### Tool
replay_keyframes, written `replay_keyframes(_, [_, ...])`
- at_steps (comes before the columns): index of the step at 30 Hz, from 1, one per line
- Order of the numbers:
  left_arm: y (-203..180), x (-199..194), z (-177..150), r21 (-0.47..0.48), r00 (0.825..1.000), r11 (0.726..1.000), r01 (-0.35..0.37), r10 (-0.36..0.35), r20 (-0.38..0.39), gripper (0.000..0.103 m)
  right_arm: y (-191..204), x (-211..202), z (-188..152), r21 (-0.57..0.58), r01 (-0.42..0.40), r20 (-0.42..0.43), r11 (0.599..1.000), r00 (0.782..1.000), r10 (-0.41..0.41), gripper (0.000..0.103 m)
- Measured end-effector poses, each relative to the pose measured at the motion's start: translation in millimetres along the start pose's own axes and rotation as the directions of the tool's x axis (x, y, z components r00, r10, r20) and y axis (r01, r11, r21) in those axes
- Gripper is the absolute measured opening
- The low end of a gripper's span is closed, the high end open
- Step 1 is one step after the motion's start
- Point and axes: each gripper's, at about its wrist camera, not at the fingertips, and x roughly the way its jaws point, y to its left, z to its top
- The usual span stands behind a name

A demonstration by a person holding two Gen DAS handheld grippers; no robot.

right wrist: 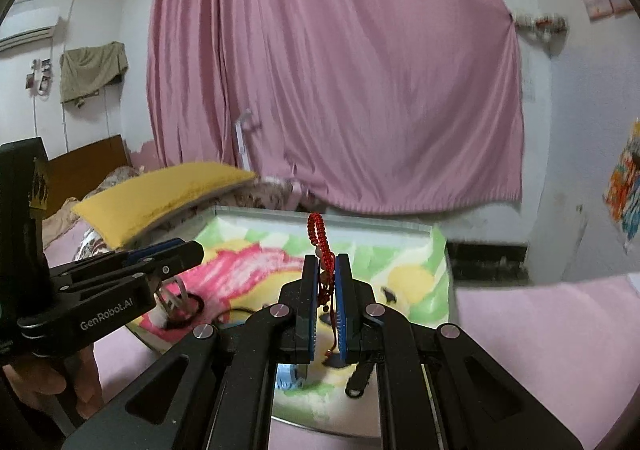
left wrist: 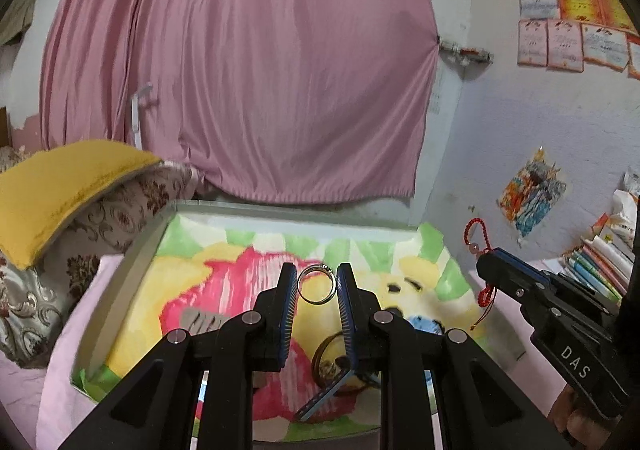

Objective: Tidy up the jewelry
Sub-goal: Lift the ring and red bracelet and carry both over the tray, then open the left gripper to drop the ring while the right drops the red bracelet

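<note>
My left gripper [left wrist: 317, 277] is shut on a silver ring [left wrist: 316, 284] and holds it above a shallow box lined with a colourful cartoon cloth [left wrist: 248, 242]. My right gripper [right wrist: 327, 265] is shut on a red braided bracelet [right wrist: 320, 238], whose loop sticks up above the fingertips and whose cord hangs down between the pads. The right gripper also shows at the right of the left wrist view [left wrist: 504, 262], with the bracelet [left wrist: 476, 236] dangling from it. A dark round bangle [left wrist: 336, 364] lies in the box below the left gripper. The left gripper shows at the left of the right wrist view [right wrist: 176, 250].
The box [right wrist: 320, 214] sits on a pink bedsheet [right wrist: 540, 330]. A yellow pillow [left wrist: 60, 189] on a floral cushion lies left of the box. A pink curtain [left wrist: 240, 69] hangs behind. Books [left wrist: 600, 262] are stacked at the right.
</note>
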Motion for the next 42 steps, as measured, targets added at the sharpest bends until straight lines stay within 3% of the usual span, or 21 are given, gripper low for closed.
replay_keyframes(7, [2.3, 20.3, -9.1, 0.003, 0.992, 1.000, -0.018, 0.018, -0.127, 0.019, -21.3, 24.0, -11.4, 0.087, -0.018, -0.124, 0.996, 0.992, 0.028, 0.007])
replay_keyframes(20, [1.7, 34.3, -13.1, 0.013, 0.974, 1.000, -0.017, 0.019, -0.225, 0.019, -23.9, 43.1, -21.3, 0.112, -0.006, -0.241, 0.994, 0.970, 0.033, 0.007])
replay_keyframes(31, [3.3, 39.4, -15.7, 0.003, 0.965, 1.000, -0.012, 0.012, -0.264, 0.019, -24.5, 43.4, -21.6, 0.127, -0.011, -0.251, 0.992, 0.967, 0.043, 0.008])
replay_keyframes(35, [3.9, 38.7, -14.8, 0.003, 0.966, 1.000, -0.017, 0.017, -0.260, 0.019, -24.7, 35.1, -18.9, 0.127, -0.001, -0.217, 0.992, 0.976, 0.028, 0.009])
replay_keyframes(38, [6.0, 32.7, -12.1, -0.013, 0.970, 1.000, -0.011, 0.008, -0.242, 0.032, -24.4, 24.7, -15.0, 0.124, 0.009, -0.175, 0.992, 0.985, 0.013, 0.011])
replay_keyframes(40, [9.0, 25.2, -9.4, -0.041, 0.977, 0.999, 0.006, -0.015, -0.212, 0.052, -25.3, 17.2, -13.0, 0.123, 0.013, -0.147, 0.992, 0.989, 0.005, 0.025])
replay_keyframes(42, [12.5, 15.1, -6.2, -0.067, 0.986, 0.998, 0.021, -0.032, -0.164, 0.057, -24.3, 8.2, -10.3, 0.118, 0.018, -0.113, 0.993, 0.994, -0.004, 0.037])
